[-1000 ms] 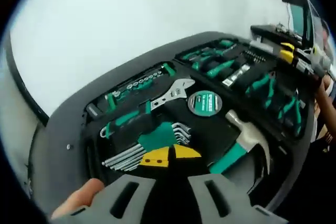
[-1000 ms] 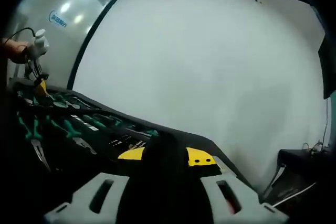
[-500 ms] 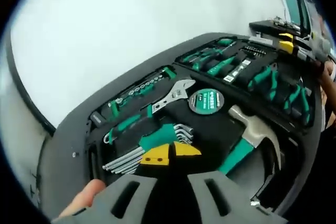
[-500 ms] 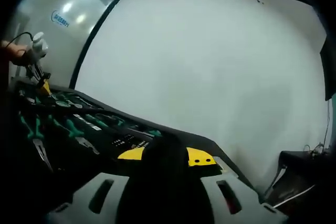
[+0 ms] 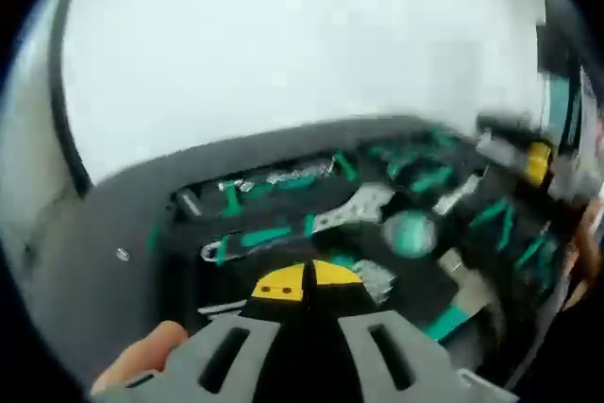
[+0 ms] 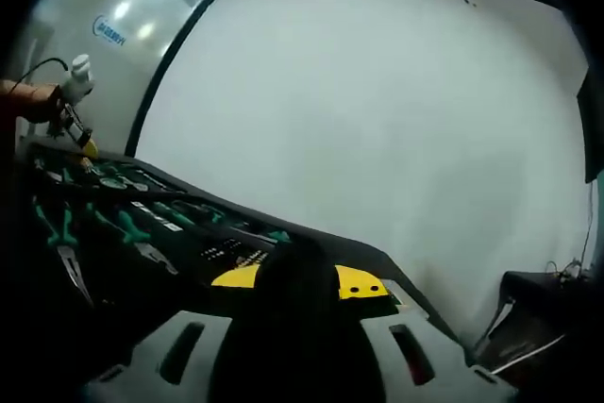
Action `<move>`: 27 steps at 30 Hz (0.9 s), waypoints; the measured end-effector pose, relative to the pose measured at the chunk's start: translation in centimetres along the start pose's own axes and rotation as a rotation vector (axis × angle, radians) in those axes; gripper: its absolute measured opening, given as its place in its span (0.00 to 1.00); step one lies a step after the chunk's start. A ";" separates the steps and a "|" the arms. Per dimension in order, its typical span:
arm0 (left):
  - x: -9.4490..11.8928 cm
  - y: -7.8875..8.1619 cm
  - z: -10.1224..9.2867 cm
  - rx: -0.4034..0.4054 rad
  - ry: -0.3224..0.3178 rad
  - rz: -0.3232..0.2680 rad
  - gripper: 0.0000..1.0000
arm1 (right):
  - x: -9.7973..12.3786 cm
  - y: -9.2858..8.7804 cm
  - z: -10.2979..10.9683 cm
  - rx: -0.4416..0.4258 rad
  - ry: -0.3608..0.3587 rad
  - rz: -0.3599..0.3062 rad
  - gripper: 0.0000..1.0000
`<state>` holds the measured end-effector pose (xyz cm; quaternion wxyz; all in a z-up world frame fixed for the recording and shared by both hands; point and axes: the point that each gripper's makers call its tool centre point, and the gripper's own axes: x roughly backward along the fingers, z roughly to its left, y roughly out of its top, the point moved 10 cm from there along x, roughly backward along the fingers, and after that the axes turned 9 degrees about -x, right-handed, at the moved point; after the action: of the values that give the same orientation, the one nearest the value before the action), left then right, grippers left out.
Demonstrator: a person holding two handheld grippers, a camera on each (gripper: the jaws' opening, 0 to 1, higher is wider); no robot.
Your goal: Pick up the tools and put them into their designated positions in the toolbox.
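Toolbox (image 5: 113,224): open, black tray, lies below both grippers on white surface. Left gripper view blurred. Adjustable wrench (image 5: 354,209) seated mid-tray; tape measure (image 5: 408,233) just beside wrench; hammer (image 5: 453,309) near tray front edge. Left gripper (image 5: 304,280): yellow tips pressed together, nothing held. Right gripper (image 6: 297,280): yellow tips flank dark object; grip state cannot tell. Pliers (image 6: 66,238) seated in tray. Risk: fast hand motion over tray, jaw may knock seated tools out of recesses.
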<state>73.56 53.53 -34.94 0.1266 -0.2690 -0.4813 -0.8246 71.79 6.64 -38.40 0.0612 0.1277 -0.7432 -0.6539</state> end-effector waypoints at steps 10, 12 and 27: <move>-0.6 -1.2 -1.6 0.042 0.080 -0.076 0.00 | 0.2 0.0 0.0 0.007 -0.007 -0.001 0.26; -0.1 -1.7 -2.0 0.048 0.085 -0.125 0.00 | 0.3 0.0 0.0 0.000 -0.003 0.000 0.26; -0.2 -2.4 -1.3 0.135 0.076 -0.155 0.00 | 0.3 0.1 -0.1 0.003 -0.009 0.001 0.26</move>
<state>72.23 53.64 -37.32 0.0985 -0.1905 -0.5498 -0.8073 71.48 6.47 -38.33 0.0578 0.1245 -0.7444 -0.6534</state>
